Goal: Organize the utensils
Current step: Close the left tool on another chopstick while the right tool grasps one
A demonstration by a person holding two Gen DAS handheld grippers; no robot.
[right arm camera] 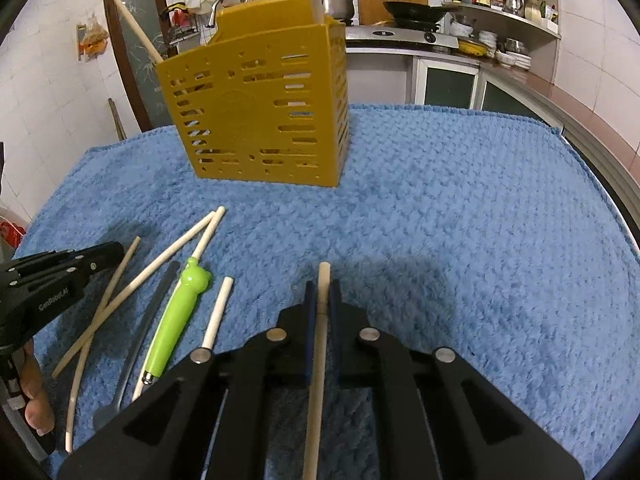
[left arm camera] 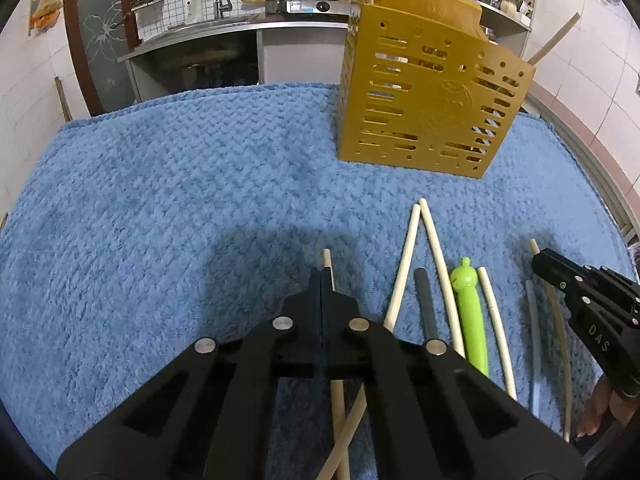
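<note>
Left wrist view is showing a desk draped in a nubby, waffle-textured blue towel [left arm camera: 160,200]. At the left, the left claw [left arm camera: 321,280] is sitting with its flat black fingers pressed together, a pale wooden chopstick [left arm camera: 329,268] lying just beside them on the right; whether it is pinched cannot be told from here. Further right, loose utensils are lying side by side with their long axes running away from the camera: two round wooden chopsticks [left arm camera: 404,268] meeting at their far tips in a narrow inverted V, a dark grey stick [left arm camera: 425,304], a glossy green plastic handle [left arm camera: 470,312] with a rounded animal-shaped end pointing away, and a white stick [left arm camera: 496,328]. Behind them, a gold plastic utensil caddy [left arm camera: 428,96] is standing upright, boxy and pierced with slots and round holes, with chopsticks leaning out of its top. At the far right, the right claw [left arm camera: 538,258] is reaching in over the towel.

Right wrist view is showing the right claw [right arm camera: 323,292] narrowed to a thin gap and gripping a round wooden chopstick [right arm camera: 320,344] between its fingers, the stick's long axis running straight ahead toward the caddy [right arm camera: 256,112]
</note>
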